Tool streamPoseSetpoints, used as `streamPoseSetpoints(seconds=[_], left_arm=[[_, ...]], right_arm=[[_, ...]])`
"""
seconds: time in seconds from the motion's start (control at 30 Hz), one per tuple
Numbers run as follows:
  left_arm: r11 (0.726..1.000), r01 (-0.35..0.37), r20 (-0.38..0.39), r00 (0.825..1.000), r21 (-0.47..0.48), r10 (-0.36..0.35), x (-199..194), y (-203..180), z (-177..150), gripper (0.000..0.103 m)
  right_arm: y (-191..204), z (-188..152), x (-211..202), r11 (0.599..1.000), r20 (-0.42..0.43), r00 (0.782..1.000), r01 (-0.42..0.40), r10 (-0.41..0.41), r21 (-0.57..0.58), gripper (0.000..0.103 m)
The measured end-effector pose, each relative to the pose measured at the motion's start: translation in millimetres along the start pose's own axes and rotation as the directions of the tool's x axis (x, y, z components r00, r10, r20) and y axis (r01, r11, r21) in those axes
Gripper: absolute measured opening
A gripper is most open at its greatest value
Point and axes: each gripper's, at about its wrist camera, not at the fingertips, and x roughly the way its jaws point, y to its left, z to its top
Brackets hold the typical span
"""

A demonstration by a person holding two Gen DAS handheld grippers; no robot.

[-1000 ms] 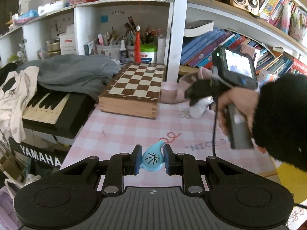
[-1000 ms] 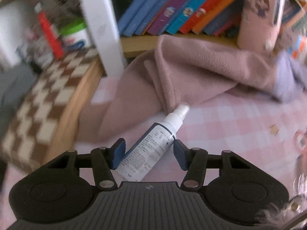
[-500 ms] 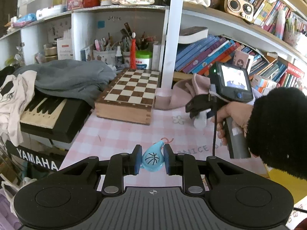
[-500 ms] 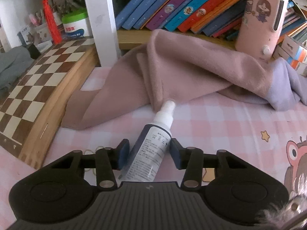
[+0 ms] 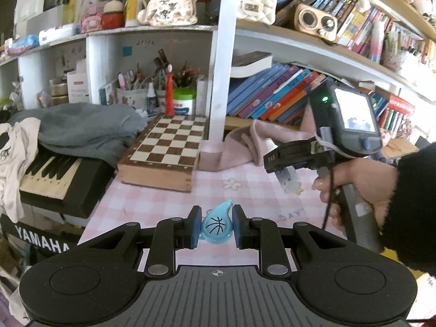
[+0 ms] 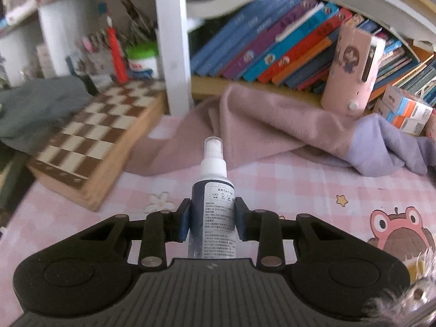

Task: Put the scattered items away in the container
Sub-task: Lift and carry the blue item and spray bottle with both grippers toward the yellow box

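R tongs [image 6: 212, 223] – label-side of spray btl [image 6: 213, 209]

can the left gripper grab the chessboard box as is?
Probably not. The left gripper is shut on a blue teardrop toy, so its jaws are taken. The path to the chessboard box over the tablecloth looks clear; it would have to drop the toy first.

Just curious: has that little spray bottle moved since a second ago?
Yes. The spray bottle lay slanted on the tablecloth by the pink cloth; the right gripper has just closed on it and lifted it clear.
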Motion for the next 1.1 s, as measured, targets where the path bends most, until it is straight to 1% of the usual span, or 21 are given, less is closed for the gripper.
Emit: streamPoseSetpoints(seconds=[0.23,0.47,0.63,0.9,1.1], left_arm=[[0.999,0.033,0.029,0.999,0.013,-0.033,-21,-12,-2,0.022],[0.998,0.055,0.049,0.997,0.019,-0.056,-46,-16,-9,0.022],[0.996,0.083,0.045,0.996,-0.02,-0.082,-57,-14,-15,0.022],[0.995,0.099,0.062,0.993,0.0,-0.098,-80,-20,-26,0.022],[0.995,0.096,0.026,0.995,-0.003,-0.096,-92,-22,-41,0.022]], right_arm=[[-1,-21,-64,0.995,0.033,0.995,-0.096,0.096,-0.022,0.031],[-6,-46,-125,0.987,0.068,0.986,-0.149,0.153,-0.058,0.031],[-7,-62,-160,0.984,0.098,0.981,-0.156,0.165,-0.087,0.031],[-7,-89,-202,0.983,0.118,0.978,-0.166,0.175,-0.083,0.031],[-7,-124,-227,0.987,0.109,0.982,-0.144,0.152,-0.079,0.031]])
